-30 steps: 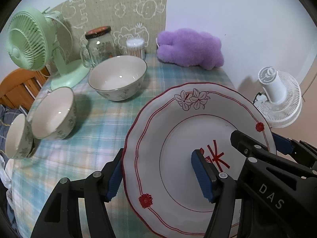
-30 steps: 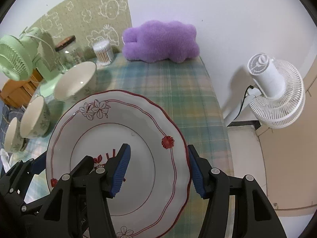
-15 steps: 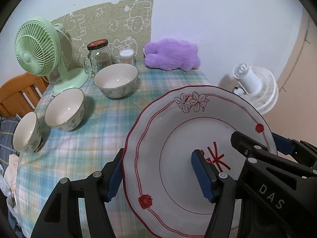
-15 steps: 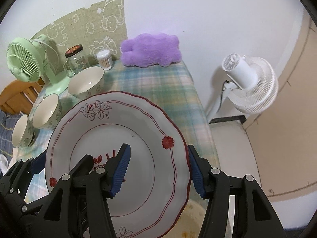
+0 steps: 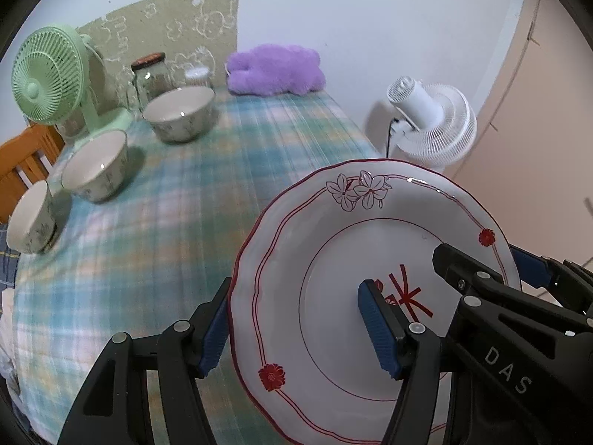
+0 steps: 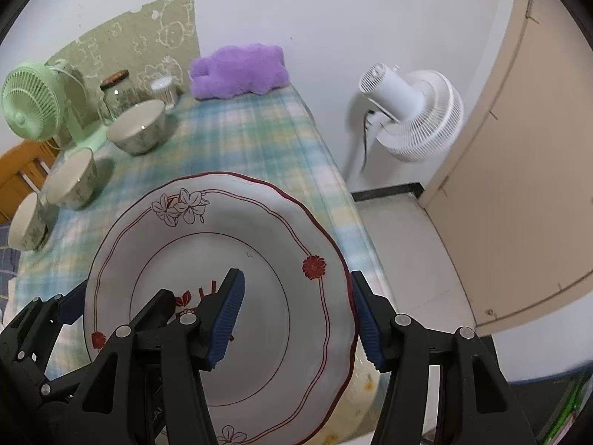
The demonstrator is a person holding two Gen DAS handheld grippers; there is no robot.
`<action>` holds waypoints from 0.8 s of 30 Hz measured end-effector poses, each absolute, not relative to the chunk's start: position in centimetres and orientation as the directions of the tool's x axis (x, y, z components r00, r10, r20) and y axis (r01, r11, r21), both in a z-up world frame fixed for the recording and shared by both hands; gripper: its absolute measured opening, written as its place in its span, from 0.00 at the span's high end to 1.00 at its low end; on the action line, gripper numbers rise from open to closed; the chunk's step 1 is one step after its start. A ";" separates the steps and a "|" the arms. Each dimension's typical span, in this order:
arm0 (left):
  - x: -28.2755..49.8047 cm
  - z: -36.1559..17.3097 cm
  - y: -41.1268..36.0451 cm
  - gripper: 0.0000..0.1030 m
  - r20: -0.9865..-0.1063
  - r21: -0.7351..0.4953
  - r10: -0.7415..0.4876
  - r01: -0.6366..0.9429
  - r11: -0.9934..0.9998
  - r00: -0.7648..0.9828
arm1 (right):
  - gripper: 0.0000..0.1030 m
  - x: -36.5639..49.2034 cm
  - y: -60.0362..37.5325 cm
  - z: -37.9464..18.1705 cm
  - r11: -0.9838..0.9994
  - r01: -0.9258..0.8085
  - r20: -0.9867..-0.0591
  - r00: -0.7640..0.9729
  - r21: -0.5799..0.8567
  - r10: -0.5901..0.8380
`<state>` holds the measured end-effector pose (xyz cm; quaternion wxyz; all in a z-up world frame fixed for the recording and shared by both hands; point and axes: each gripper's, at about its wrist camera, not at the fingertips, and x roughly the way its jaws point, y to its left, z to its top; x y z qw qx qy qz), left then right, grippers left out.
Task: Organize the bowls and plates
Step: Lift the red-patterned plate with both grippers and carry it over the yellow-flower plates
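Both grippers clamp the red-trimmed plate (image 5: 370, 278) at once — the left gripper (image 5: 292, 328) straddles its left rim, the right gripper (image 6: 296, 319) its right rim. It hangs tilted past the table's near right corner, with the three bowls (image 5: 179, 113) far off to the left — equally reachable by either hand.

one big white red-trimmed floral plate (image 5: 333, 259), three white ceramic patterned bowls (image 5: 179, 113), two fans, mint-green (image 5: 48, 74) and white (image 5: 433, 122), one lidded glass jar (image 5: 150, 78), one fluffy purple plush (image 5: 274, 70)

You've got a glossy glazed ceramic plate (image 5: 333, 259), ribbed blue rubbery pads (image 6: 228, 311), matt woven plaid tablecloth (image 5: 207, 193), fuzzy purple plush (image 5: 276, 70), glass jar (image 5: 150, 78).
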<state>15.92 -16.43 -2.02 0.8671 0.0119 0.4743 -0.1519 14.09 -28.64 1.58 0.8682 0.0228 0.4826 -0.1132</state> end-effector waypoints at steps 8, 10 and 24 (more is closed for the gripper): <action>14.5 -3.9 -18.3 0.36 -0.854 -0.125 -0.244 0.274 0.954 0.460 | 0.41 12.7 -30.4 -0.6 0.972 0.223 -0.869 0.463 -0.073 -0.172; 14.2 -4.4 -18.9 0.36 -0.864 -0.125 -0.237 0.267 0.956 0.445 | 0.41 12.5 -31.0 -1.2 0.973 0.218 -0.879 0.447 -0.073 -0.166; 13.4 -6.5 -21.0 0.35 -0.893 -0.075 -0.145 0.178 0.981 0.426 | 0.42 13.2 -33.4 -4.3 0.991 0.120 -0.919 0.383 -0.054 -0.096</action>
